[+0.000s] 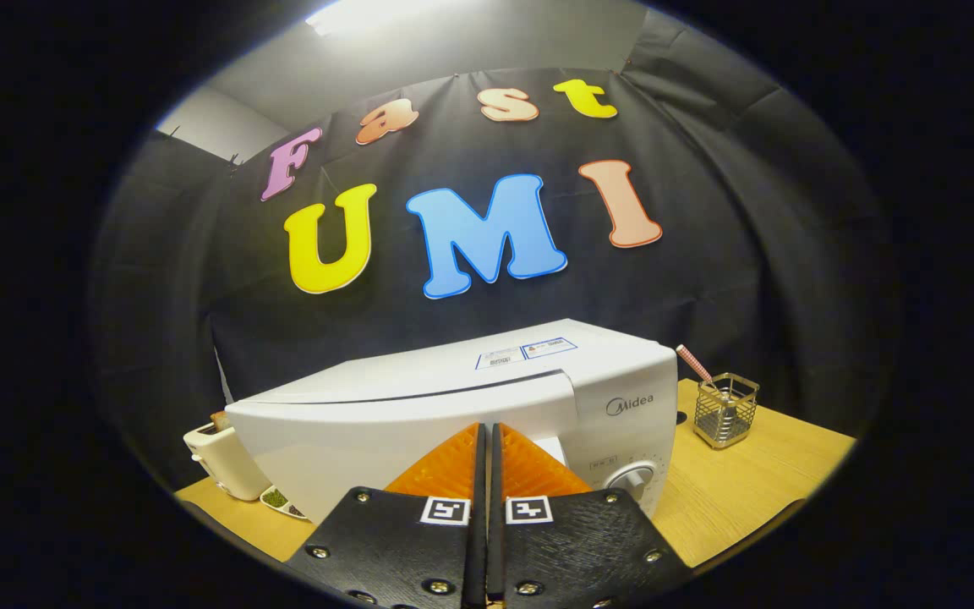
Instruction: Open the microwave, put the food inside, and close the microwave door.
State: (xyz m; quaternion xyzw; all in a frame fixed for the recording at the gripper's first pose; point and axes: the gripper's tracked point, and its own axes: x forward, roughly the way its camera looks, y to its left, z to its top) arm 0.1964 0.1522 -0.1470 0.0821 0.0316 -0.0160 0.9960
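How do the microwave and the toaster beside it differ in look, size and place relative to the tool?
The microwave is white, wide and boxy, with a dial; the toaster is cream, much smaller, with bread sticking out of its top. The microwave sits just ahead of the tool, whose orange fingers are shut together on nothing; the toaster stands off to the microwave's side. The microwave's door looks closed. Both rest on the wooden table.
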